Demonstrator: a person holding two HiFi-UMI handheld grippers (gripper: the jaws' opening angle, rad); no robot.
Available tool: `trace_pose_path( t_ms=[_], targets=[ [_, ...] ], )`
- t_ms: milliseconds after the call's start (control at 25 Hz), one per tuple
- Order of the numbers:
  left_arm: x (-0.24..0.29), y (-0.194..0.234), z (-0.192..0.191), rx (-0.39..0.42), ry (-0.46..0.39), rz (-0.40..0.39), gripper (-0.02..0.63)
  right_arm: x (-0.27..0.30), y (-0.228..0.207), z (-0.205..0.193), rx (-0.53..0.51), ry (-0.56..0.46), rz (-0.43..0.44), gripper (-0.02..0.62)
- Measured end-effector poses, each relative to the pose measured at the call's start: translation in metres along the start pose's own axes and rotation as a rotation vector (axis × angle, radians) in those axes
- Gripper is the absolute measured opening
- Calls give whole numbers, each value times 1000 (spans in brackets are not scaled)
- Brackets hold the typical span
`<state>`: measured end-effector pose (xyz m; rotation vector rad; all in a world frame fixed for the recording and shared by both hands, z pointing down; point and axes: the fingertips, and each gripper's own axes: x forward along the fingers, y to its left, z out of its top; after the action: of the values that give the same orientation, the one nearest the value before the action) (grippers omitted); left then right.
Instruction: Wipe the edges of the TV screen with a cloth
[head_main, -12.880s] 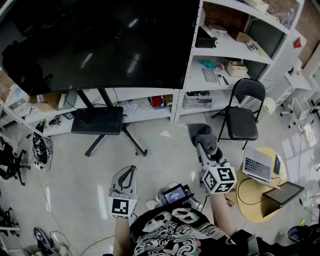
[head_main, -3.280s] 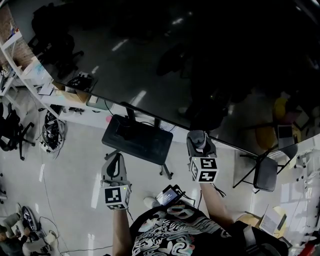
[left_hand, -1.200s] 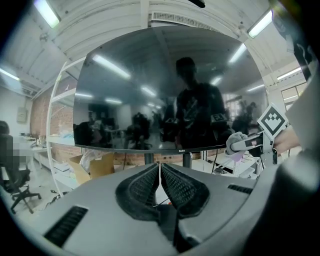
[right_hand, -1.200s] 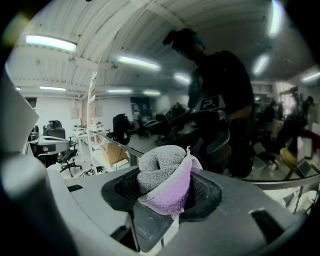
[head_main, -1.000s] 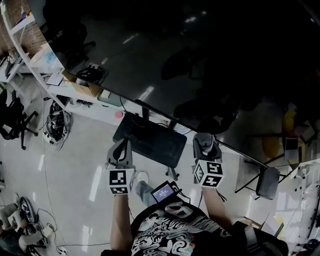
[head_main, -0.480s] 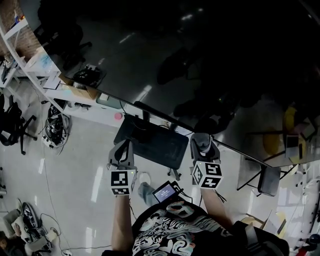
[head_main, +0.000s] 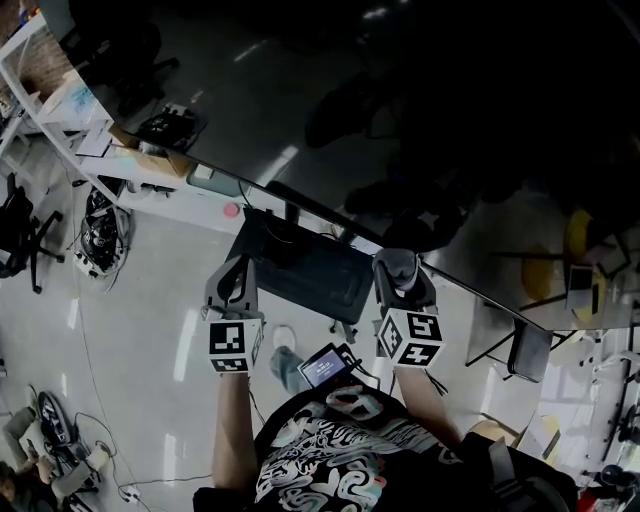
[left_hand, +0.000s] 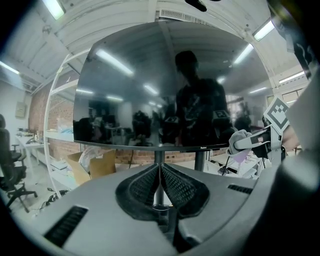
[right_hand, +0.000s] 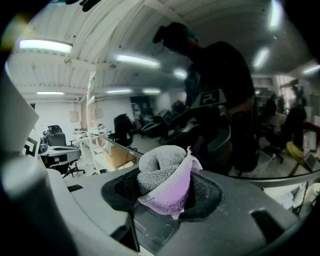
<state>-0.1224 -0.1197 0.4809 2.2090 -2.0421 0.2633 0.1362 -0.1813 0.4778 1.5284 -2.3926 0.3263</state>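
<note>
The big dark TV screen (head_main: 400, 110) fills the top of the head view; its lower edge slants down to the right. My right gripper (head_main: 397, 268) is shut on a grey and purple cloth (head_main: 398, 264), which is right at that lower edge near the middle. In the right gripper view the bunched cloth (right_hand: 165, 180) sits between the jaws, with the glossy screen (right_hand: 225, 100) close ahead. My left gripper (head_main: 236, 272) hangs below the edge, over the stand, shut and empty. In the left gripper view its pads (left_hand: 172, 187) meet, facing the whole TV (left_hand: 165, 85).
The TV's black stand base (head_main: 310, 270) lies on the floor between the grippers. White shelves (head_main: 60, 100) with boxes stand at the left, an office chair (head_main: 15, 235) beyond them. A folding chair (head_main: 525, 350) stands at the right. A cardboard box (left_hand: 95, 162) sits under the TV's left side.
Both grippers have moved a little up and forward toward the TV's lower edge. The cloth in the right gripper now reaches that edge. Both stay shut.
</note>
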Motion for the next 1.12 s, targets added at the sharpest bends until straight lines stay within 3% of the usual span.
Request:
trace_pose_path(
  t_ms=[320, 1120],
  targets=[
    [13, 28, -10, -8, 21, -9, 25, 17, 24, 2, 1, 18, 8, 233],
    [59, 77, 18, 21, 7, -35, 25, 60, 81, 17, 26, 35, 60, 233]
  ],
)
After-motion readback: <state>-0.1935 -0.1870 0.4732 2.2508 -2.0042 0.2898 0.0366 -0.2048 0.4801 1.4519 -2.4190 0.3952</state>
